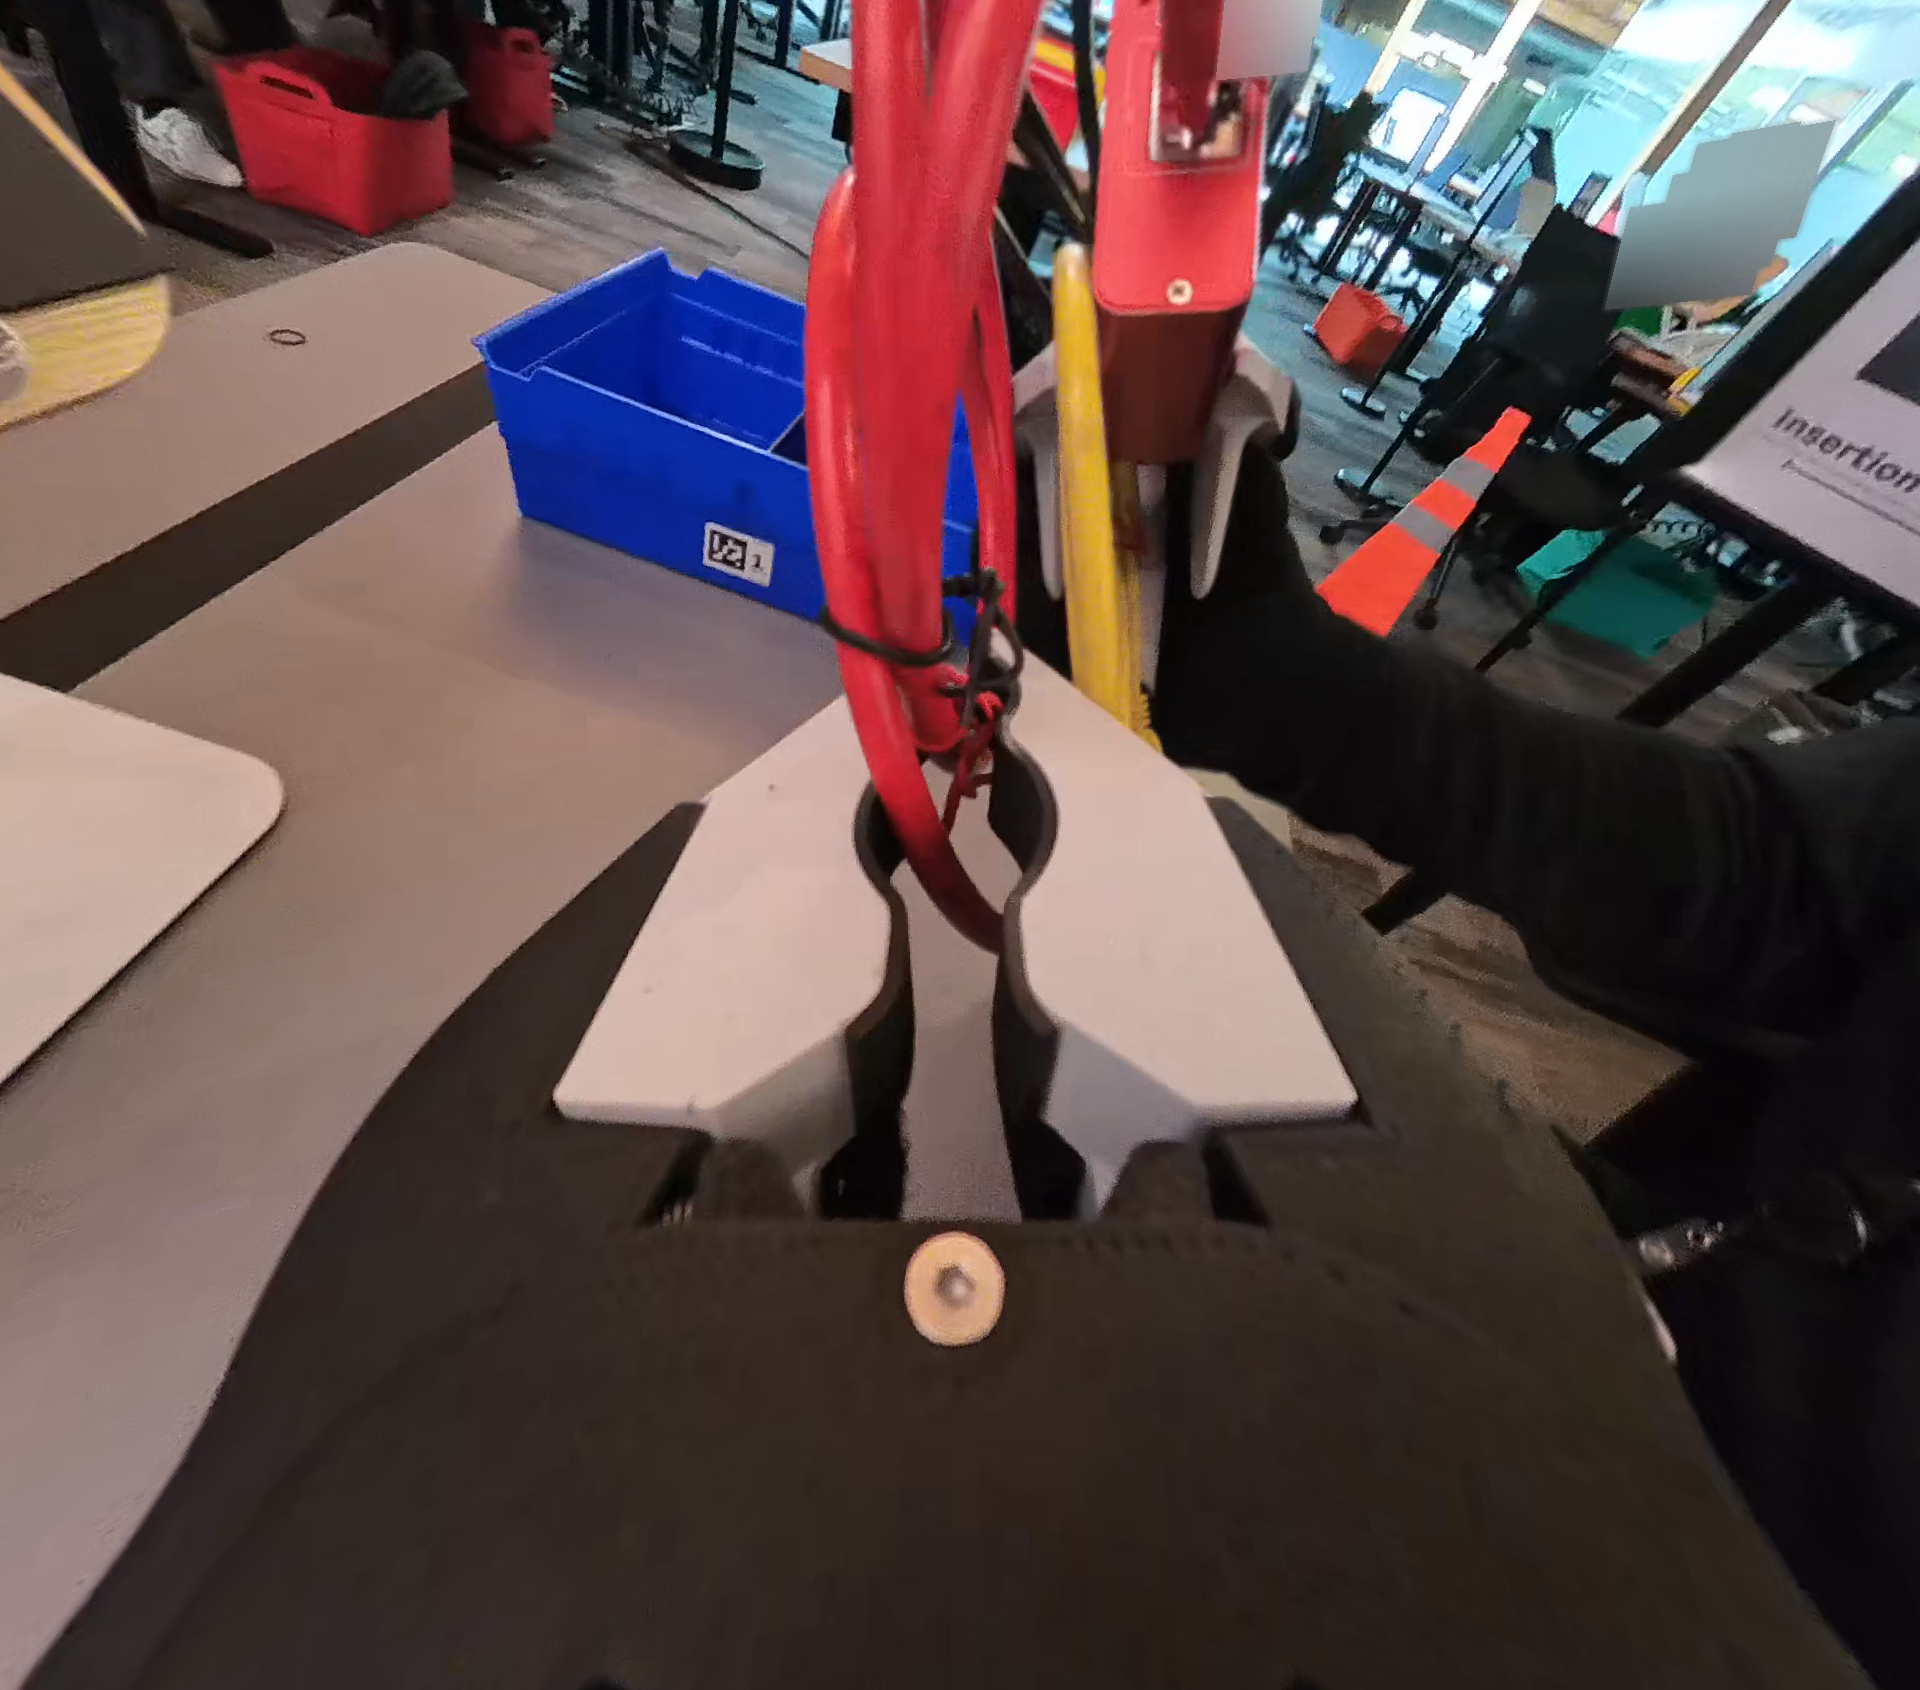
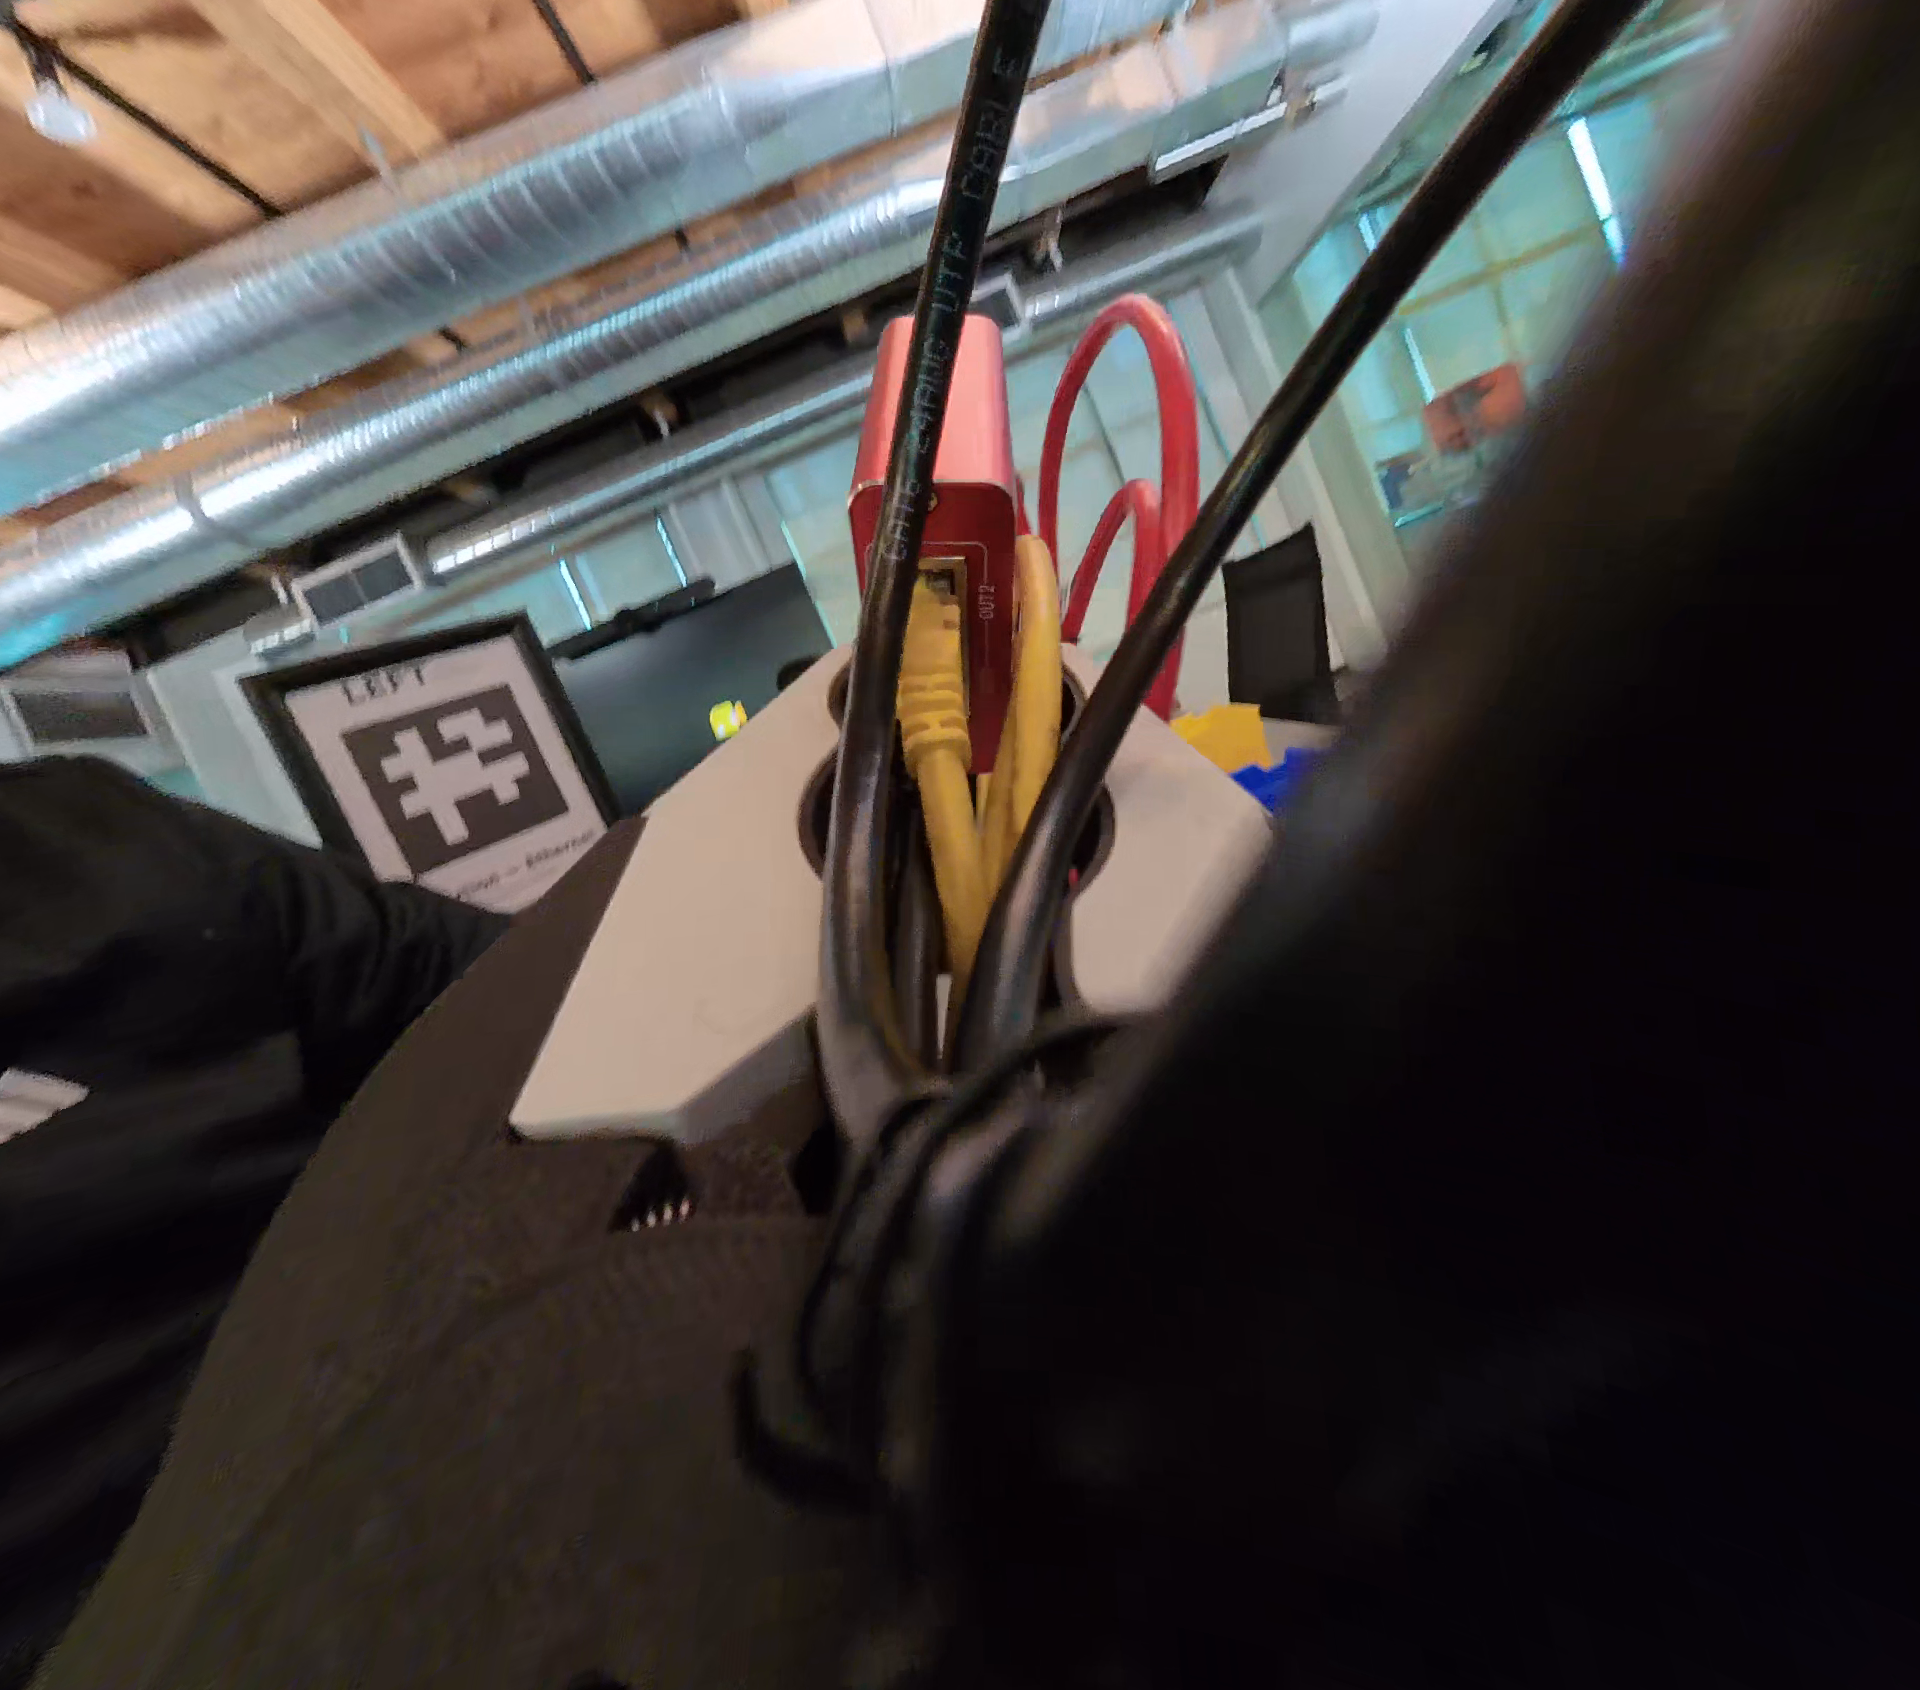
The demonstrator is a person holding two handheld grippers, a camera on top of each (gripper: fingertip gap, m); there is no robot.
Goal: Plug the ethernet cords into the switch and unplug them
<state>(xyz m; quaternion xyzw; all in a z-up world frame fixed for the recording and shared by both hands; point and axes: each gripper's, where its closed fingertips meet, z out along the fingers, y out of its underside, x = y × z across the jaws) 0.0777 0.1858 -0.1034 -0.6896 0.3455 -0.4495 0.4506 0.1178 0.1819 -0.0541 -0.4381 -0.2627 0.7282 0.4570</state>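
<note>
Left gripper [image 1: 951, 819] pinches the bundled red ethernet cord [image 1: 904, 352]; right gripper [image 2: 961, 809] clamps the red metal box-shaped switch [image 2: 935, 497].

The red plug sits in the switch at one o'clock in the left view; a yellow ethernet cord [image 2: 935, 705] is plugged below. Judged: steady the switch, pull straight along the port. The switch, a black cable [image 2: 987, 82], a blue plastic bin's [image 1: 644, 435] sticker and framed signs carry print.

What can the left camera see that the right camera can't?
Only the left camera shows the blue bin on the grey table, the orange cone, and the red cord's plug in the switch. Only the right camera shows the yellow plug in the switch, the black cords and the ceiling pipes. Both show the red switch and red cord.
</note>
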